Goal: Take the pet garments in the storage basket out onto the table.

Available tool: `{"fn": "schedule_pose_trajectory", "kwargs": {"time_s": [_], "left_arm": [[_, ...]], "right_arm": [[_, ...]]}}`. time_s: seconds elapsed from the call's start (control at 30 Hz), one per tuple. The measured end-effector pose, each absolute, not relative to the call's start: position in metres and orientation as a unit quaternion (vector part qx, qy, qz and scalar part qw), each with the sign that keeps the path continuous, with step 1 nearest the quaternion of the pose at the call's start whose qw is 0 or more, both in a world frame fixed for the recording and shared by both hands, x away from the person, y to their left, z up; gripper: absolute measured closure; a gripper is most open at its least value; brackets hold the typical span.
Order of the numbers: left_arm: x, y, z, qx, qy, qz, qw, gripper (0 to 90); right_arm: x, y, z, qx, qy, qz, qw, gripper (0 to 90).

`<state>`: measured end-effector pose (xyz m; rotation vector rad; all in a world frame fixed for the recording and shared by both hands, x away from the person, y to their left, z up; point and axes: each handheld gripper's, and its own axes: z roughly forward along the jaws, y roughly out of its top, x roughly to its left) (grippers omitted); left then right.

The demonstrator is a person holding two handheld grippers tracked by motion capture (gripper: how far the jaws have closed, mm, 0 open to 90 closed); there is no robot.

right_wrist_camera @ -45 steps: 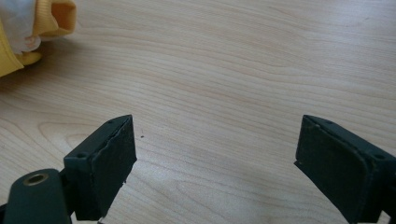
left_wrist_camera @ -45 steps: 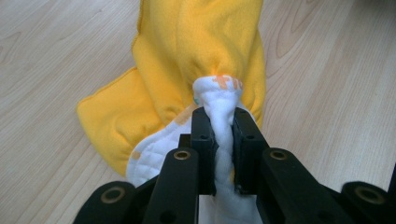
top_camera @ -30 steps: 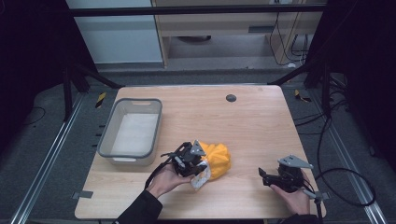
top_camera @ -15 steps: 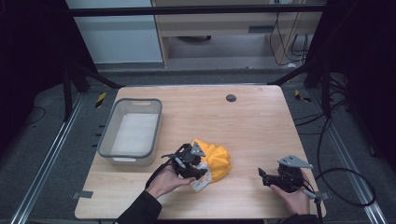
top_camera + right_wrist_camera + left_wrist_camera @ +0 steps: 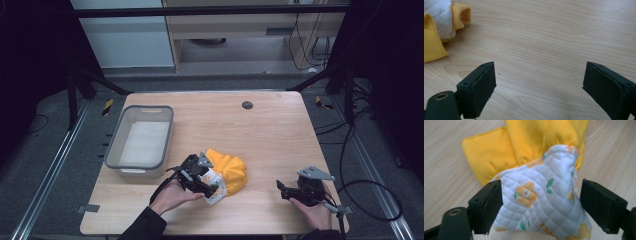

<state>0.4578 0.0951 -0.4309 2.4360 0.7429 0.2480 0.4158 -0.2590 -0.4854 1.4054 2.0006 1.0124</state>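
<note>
Your left gripper (image 5: 210,186) had just been opening; its released jaws flanked the quilted white-and-yellow flowered cloth (image 5: 541,202) near the desk's (image 5: 280,130) front edge. Right gripper (image 5: 537,90) gaped. The grey plastic bin (image 5: 116,150) seemingly held nothing.

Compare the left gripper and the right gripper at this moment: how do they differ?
The left gripper, whose jaws have just been opening, has the yellow and white quilted cloth between them; the right gripper has bare table between its jaws. In the high view, the left sits beside the grey bin; the right sits near the table's right edge. Both are open.
</note>
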Motion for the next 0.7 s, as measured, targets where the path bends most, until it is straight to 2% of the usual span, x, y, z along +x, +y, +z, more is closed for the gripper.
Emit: {"fn": "schedule_pose_trajectory", "kwargs": {"time_s": [0.3,0.7], "left_arm": [[0.448,0.115,-0.426,0.891,0.308,0.117,0.311,9.8],[0.432,0.147,-0.421,0.861,0.336,0.147,0.352,9.0]], "right_arm": [[0.415,-0.259,-0.485,0.515,0.733,0.373,0.243,10.5],[0.415,-0.259,-0.486,0.514,0.734,0.369,0.248,10.5]]}}
